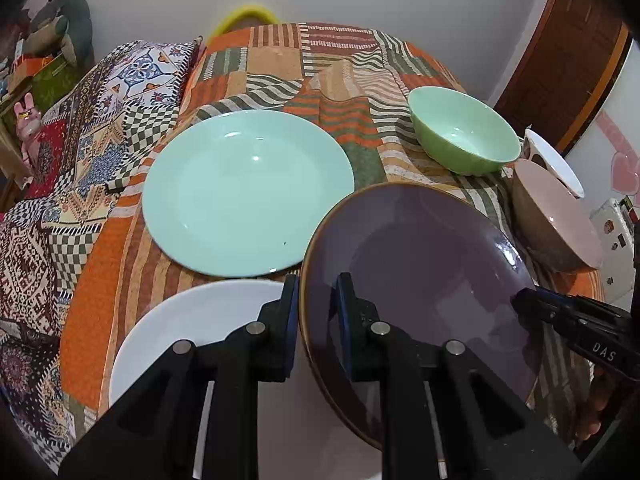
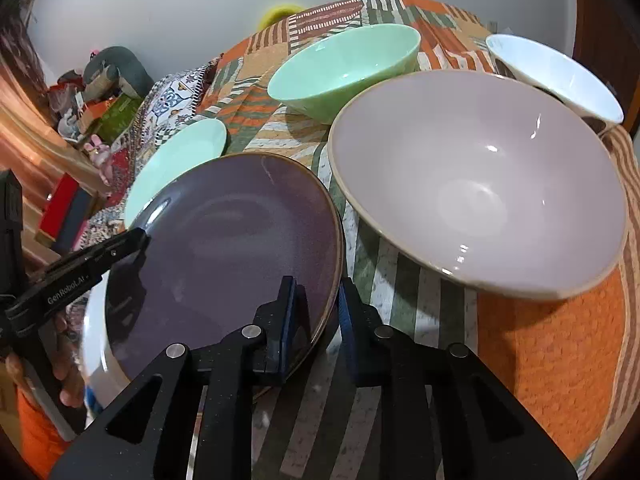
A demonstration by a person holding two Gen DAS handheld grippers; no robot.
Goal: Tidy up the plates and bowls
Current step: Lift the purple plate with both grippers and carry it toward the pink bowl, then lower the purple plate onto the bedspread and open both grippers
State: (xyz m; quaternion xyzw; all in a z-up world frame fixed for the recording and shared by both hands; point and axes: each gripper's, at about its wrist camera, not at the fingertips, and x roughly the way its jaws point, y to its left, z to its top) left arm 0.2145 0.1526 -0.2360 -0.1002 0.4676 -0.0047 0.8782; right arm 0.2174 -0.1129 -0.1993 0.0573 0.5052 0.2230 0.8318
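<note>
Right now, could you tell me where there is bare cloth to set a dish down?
Bare cloth lies behind the green plate and left of the green bowl. Crowded: the purple plate, pink bowl and white bowl sit close together.

Three plates: one mint [image 1: 248,192], one purple [image 1: 420,264], one white [image 1: 192,320]. Three bowls: one green [image 1: 464,136], one pink [image 2: 480,184], one white [image 2: 556,76].

Bare striped orange patchwork cloth [image 2: 552,344] open at near right, big glossy lilac bowl [image 2: 480,184] blocking beyond, mint-green round plate [image 1: 248,192] and white plate [image 1: 192,320] crowding the left, purple brown-rimmed plate [image 1: 416,272] filling the middle
</note>
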